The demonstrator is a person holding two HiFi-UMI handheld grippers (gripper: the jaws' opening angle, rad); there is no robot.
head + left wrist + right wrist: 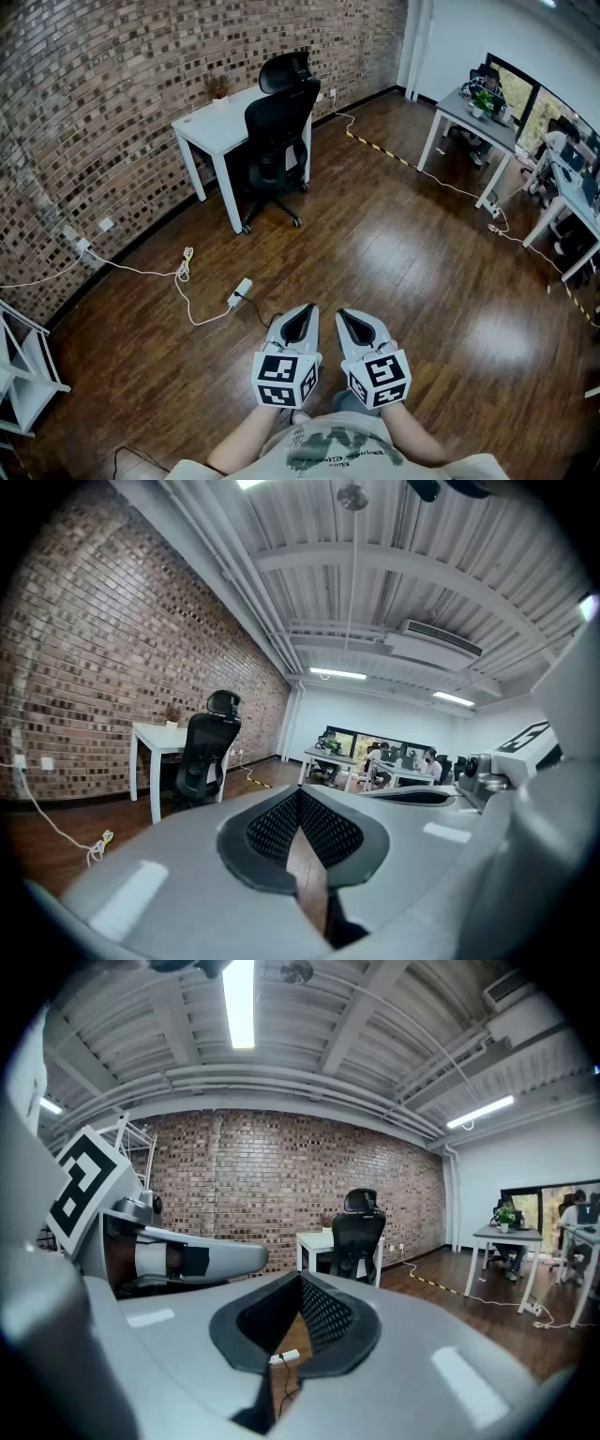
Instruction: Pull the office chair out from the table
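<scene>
A black office chair (277, 141) with a headrest stands pushed in at a white table (211, 127) by the brick wall, far ahead of me. It also shows small in the left gripper view as the chair (204, 757) and in the right gripper view as the chair (358, 1237). My left gripper (302, 323) and right gripper (352, 325) hover side by side close to my body, well short of the chair. Both are shut with nothing between the jaws.
A white power strip (240, 291) and its cable (183, 272) lie on the wooden floor between me and the table. More white desks (473, 117) stand at the right, with people seated there. A white rack (23, 370) is at the left edge.
</scene>
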